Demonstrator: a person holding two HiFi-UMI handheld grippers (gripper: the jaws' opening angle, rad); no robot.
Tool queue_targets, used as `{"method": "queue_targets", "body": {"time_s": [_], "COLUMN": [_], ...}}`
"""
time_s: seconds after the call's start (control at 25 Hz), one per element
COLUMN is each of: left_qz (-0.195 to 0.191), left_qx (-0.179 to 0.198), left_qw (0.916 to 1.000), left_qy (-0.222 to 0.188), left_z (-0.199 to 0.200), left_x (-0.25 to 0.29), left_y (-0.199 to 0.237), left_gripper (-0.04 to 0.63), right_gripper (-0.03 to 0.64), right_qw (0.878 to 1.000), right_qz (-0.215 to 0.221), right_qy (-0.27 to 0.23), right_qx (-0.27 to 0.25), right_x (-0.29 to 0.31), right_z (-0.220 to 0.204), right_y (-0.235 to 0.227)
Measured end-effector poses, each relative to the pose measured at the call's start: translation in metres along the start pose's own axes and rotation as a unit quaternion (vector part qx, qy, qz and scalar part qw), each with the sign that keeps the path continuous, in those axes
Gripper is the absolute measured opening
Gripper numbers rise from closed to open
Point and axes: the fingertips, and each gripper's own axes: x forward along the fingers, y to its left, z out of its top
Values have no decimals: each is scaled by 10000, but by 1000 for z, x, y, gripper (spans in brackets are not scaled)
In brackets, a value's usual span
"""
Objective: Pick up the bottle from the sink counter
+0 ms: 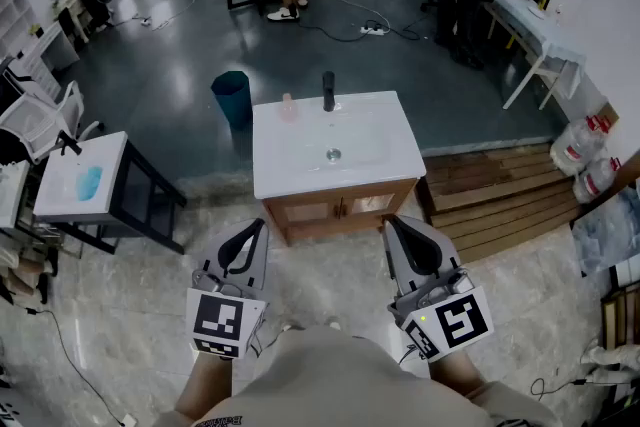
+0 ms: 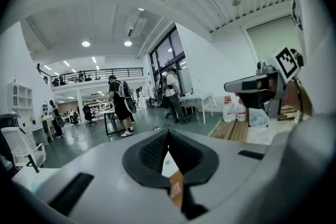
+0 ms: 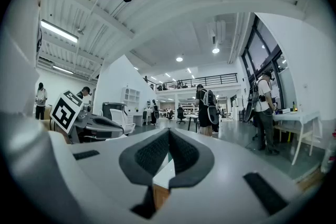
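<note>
A small pale pink bottle point(image 1: 288, 107) stands upright at the back left of the white sink counter point(image 1: 385, 160), just left of the black faucet point(image 1: 328, 91). Both grippers are held low in front of the wooden cabinet, well short of the counter. My left gripper point(image 1: 258, 225) has its jaws meeting at the tips with nothing between them, as the left gripper view point(image 2: 168, 134) also shows. My right gripper point(image 1: 390, 221) is likewise shut and empty, its tips touching in the right gripper view point(image 3: 168, 132). The bottle is not visible in either gripper view.
A blue bin point(image 1: 232, 98) stands behind the counter's left corner. A white side table point(image 1: 60, 200) with a blue cloth is at the left, wooden steps point(image 1: 500, 195) and white jugs point(image 1: 580, 150) at the right. People stand by desks at the back.
</note>
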Motion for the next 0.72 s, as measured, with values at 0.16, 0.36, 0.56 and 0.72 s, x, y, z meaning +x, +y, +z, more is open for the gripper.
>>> {"method": "queue_targets", "body": {"time_s": [0.16, 0.36, 0.56, 0.72], "left_qz": [20, 164, 181, 103], "left_qx": [54, 60, 20, 89], "left_qw": [10000, 9998, 9996, 9996], "left_qy": [35, -60, -235, -233], "left_z": [-3, 0, 4, 4], "left_x": [-2, -3, -1, 1], "left_y": [-4, -8, -14, -23], "left_gripper": [6, 6, 6, 6], "right_gripper": [-3, -3, -3, -3], "right_qw": [9998, 9999, 9999, 9997], "right_qz": [92, 136, 168, 249], "right_qy": [-92, -22, 38, 79], "right_qx": [135, 55, 17, 13], "right_x": [-1, -4, -10, -10], "right_z": [-2, -6, -13, -19], "right_y": [-1, -6, -9, -8]}}
